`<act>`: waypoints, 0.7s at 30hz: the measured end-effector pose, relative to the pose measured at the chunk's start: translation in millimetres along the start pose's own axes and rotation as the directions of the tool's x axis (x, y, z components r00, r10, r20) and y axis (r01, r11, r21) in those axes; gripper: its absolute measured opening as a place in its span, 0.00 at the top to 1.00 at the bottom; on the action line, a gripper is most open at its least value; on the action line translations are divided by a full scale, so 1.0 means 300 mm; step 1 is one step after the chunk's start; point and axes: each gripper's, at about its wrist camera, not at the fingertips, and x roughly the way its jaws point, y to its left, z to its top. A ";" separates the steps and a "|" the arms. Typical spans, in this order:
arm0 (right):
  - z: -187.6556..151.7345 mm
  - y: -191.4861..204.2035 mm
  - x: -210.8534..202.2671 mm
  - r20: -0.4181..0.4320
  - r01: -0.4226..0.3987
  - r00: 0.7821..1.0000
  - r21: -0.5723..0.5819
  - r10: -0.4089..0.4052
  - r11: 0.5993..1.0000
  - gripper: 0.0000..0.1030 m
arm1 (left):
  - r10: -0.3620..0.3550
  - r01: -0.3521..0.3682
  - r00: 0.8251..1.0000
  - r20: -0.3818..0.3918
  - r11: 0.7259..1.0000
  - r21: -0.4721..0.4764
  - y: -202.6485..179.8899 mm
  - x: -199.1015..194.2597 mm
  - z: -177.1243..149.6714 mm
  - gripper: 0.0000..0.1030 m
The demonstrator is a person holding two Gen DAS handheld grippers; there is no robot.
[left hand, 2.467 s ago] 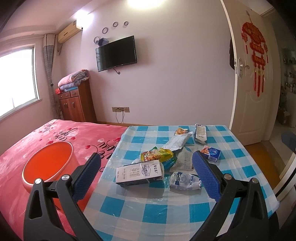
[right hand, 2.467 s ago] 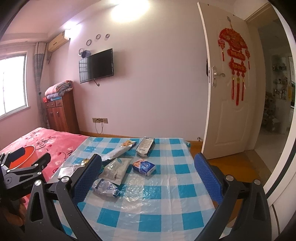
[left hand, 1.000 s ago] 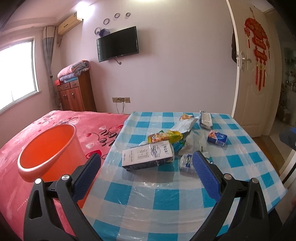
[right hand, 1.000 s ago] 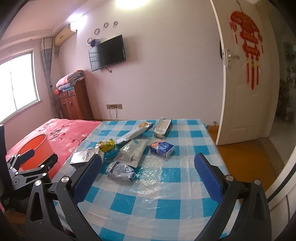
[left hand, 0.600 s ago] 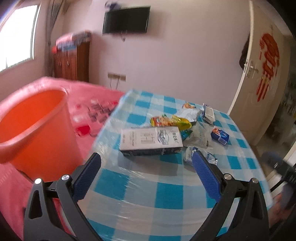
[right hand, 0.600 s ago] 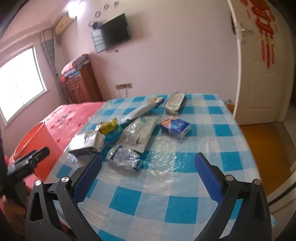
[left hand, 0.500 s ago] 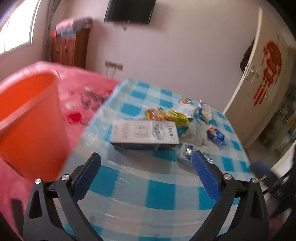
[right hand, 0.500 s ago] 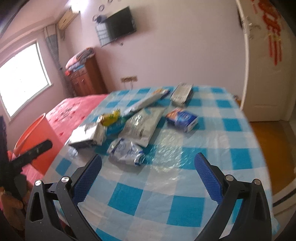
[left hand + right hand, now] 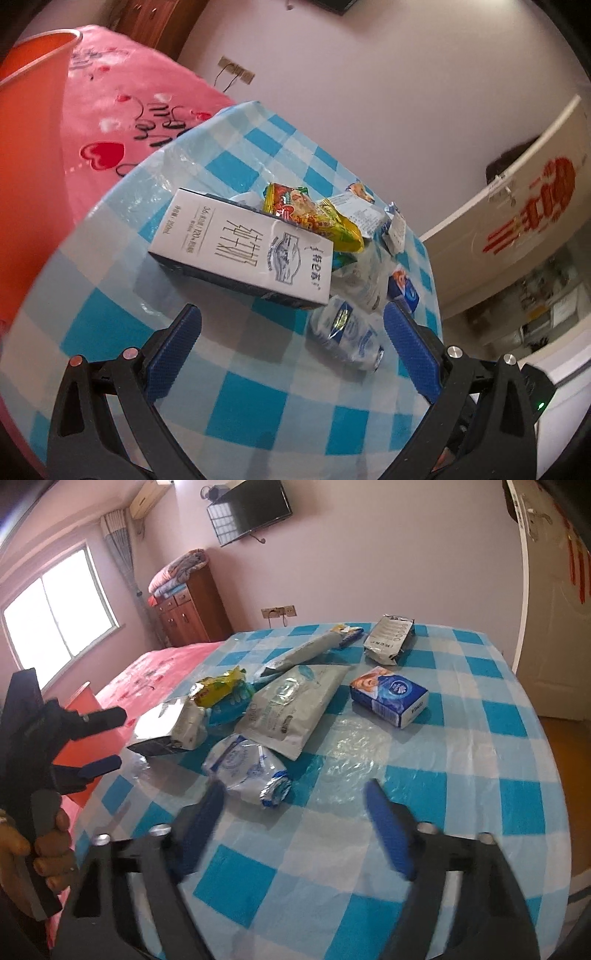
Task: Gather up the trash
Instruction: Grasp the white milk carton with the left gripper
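Left gripper (image 9: 291, 332) tilts down over the checked surface (image 9: 258, 398), jaws wide apart, nothing between the pads. Just ahead of it lies a white milk carton (image 9: 240, 251) on its side, flat on the cloth. Behind the carton, touching it, a yellow snack wrapper (image 9: 317, 218). To the carton's right, a crumpled blue-and-white bag (image 9: 347, 332) sits near the right finger, apart from it. Further back: a small blue box (image 9: 404, 291) and a pale wrapper (image 9: 364, 212).

Orange bucket (image 9: 33, 110) stands at the far left on the pink bed (image 9: 129, 122), well apart from the litter.

Right gripper (image 9: 295, 797) also points down at the surface (image 9: 480, 738); its jaws are closing, blurred, with only bare cloth between them. The crumpled bag (image 9: 247, 764) lies just ahead of its left finger, whether touching cannot be told. Beyond: a flat grey pouch (image 9: 291, 705), the blue box (image 9: 389, 696), a long silver wrapper (image 9: 306, 653), a grey packet (image 9: 389, 638) at the far edge, the carton (image 9: 166, 731) end-on, and the yellow wrapper (image 9: 219, 686).

At this view's left edge a hand (image 9: 40, 853) grips the left gripper's handle; its jaws (image 9: 99, 738) stand open beside the surface's edge.
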 end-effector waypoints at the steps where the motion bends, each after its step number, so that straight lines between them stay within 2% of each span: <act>1: 0.010 -0.017 0.016 -0.010 0.000 1.000 0.005 0.000 1.000 0.27 | 0.005 -0.005 1.000 0.001 1.000 -0.010 -0.003 0.008 0.005 0.04; 3: 0.027 -0.048 0.032 -0.011 0.020 1.000 0.015 -0.019 1.000 0.25 | 0.007 -0.007 1.000 0.005 0.999 -0.036 -0.005 0.023 0.020 0.04; 6: 0.063 -0.102 0.053 -0.001 0.055 0.998 0.027 -0.055 0.998 0.11 | 0.001 -0.002 1.000 -0.009 0.996 -0.087 0.004 0.049 0.040 0.04; 9: 0.108 -0.160 0.089 -0.006 0.090 0.996 0.029 -0.089 0.996 0.10 | -0.010 0.005 1.000 -0.029 0.986 -0.167 0.023 0.083 0.060 0.04; 15: 0.185 -0.252 0.173 -0.040 0.132 0.991 0.022 -0.131 0.991 0.09 | 0.023 -0.030 0.999 -0.033 0.972 -0.232 0.033 0.131 0.090 0.04; 19: 0.195 -0.263 0.193 -0.043 0.088 0.995 0.032 -0.087 0.996 0.09 | 0.061 -0.066 0.998 -0.028 0.965 -0.255 0.043 0.159 0.098 0.04; 21: 0.188 -0.251 0.205 -0.054 0.075 0.996 0.023 -0.074 0.997 0.09 | 0.085 -0.095 0.995 -0.052 0.964 -0.249 0.042 0.189 0.105 0.04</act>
